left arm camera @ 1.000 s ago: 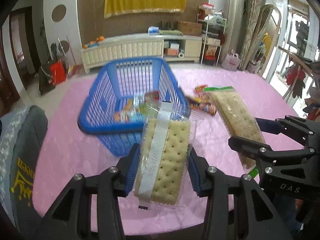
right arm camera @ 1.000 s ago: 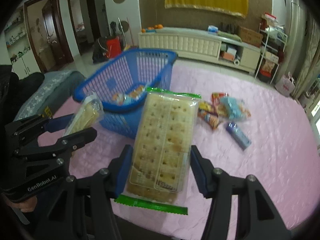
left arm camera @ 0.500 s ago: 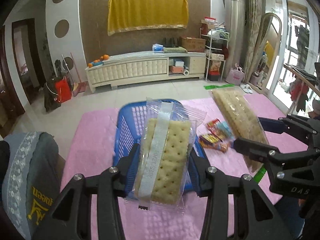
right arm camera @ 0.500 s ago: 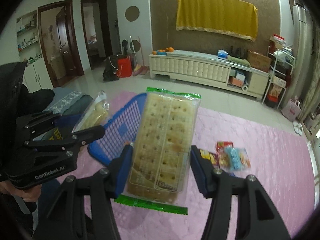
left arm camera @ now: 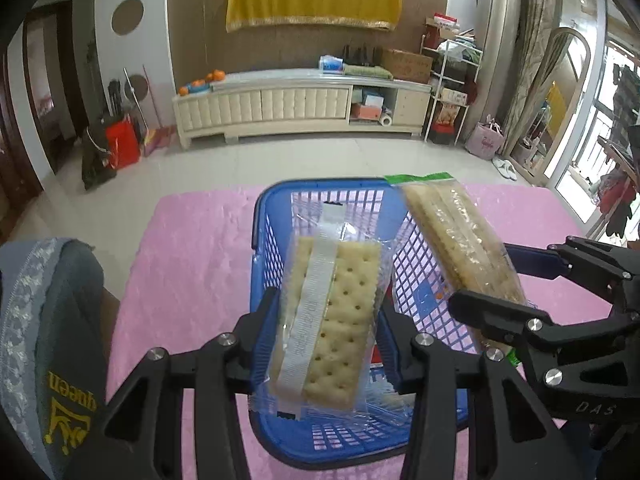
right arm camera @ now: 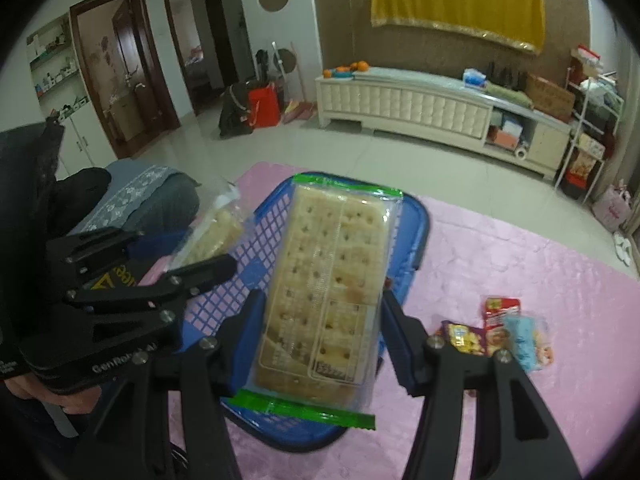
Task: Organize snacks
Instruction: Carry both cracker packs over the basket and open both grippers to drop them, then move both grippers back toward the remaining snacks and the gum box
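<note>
Left gripper (left arm camera: 328,316): jaws part-open and clamped on a small cracker packet (left arm camera: 328,320), a clear wrapper with a white seam strip down its length. The blue pads press on both long edges. The packet stands tilted, its upper end leaning away from the camera, and sits above the blue basket (left arm camera: 276,200). The seam strip carries print too small to read. Seen from the right wrist, this gripper points down and away over the basket's left rim, and its black body bears the lettering "GenRobot.AI". A bare hand shows under it at the lower left of that view.

At far left in the left wrist view lies a grey garment (left arm camera: 44,320) with a lace band and the yellow word "queen", upside down.

Right gripper (right arm camera: 324,308): jaws set wider than the left pair and closed on a long cracker packet (right arm camera: 324,300) with green crimped ends. The pads grip its two long sides near the lower half. The packet is held upright and lengthwise, directly above the basket's interior. A printed label panel at its lower right is illegible. In the left wrist view this gripper enters from the right, angled down, with "DAS" visible on its body.

The basket rests on a pink tablecloth (right arm camera: 520,400). To the right, well apart from the basket, a cluster of small snack packets (right arm camera: 500,332) lies on the cloth; their print cannot be read.
</note>
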Motion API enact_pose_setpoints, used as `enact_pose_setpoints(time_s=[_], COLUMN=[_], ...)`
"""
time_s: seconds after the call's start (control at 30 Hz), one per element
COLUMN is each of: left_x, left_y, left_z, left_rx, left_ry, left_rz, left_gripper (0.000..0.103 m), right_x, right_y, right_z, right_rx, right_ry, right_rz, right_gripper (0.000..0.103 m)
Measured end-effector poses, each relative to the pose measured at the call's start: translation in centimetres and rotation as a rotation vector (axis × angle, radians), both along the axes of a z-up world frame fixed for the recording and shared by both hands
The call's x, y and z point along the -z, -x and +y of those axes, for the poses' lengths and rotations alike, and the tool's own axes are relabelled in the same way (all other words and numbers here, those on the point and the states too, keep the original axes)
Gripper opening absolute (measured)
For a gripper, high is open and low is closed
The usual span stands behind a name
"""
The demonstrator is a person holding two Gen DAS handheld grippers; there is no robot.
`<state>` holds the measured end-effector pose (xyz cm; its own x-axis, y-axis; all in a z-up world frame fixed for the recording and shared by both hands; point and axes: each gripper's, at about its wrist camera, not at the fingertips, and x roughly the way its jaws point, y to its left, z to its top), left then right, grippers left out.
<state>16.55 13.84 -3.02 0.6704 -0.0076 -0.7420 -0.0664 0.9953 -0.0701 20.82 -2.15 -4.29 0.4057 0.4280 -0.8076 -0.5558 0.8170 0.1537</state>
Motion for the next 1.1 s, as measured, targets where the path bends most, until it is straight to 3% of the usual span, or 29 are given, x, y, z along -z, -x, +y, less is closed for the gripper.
enact_pose_setpoints(time_s=[0.3,0.47,0.53,0.7,0.87,1.1], left_x=[1.5,1.4,1.2,0.0,-1.8,-3.9], left_y=[-0.4,0.2,0.5,1.5,2.9,4.4], left_z=[-0.3,-0.6,-0.6,-0.3,-1.6,-4.0], left_rx=[-0.002,-0.011,-0.024,-0.027,0.009,0.050], left_ry=[0.008,-0.018,-0.045,-0.034,-0.070,-0.105], left_rz=[0.049,0.051,0.035,0.009,-0.031,-0.083], left_gripper=[0.043,0.055,0.065,0.075,0.075,0.078], right_x=[2.2,2.3,2.0,0.9,-1.2,-3.8], right_y=[-0.8,-1.2,-1.1,-1.0,0.1,2.0], right_z=[0.4,0.5,0.4,-0.1,-1.4,-4.2], right_rx=[-0.001,0.003,0.019,0.032,0.040,0.074], right_ry=[0.022,0.048,0.062,0.073,0.059,0.039], right_rz=[0.063,0.050,0.018,-0.013,-0.088,-0.150], right_gripper=[0.062,0.062,0.063,0.077,0.089,0.091])
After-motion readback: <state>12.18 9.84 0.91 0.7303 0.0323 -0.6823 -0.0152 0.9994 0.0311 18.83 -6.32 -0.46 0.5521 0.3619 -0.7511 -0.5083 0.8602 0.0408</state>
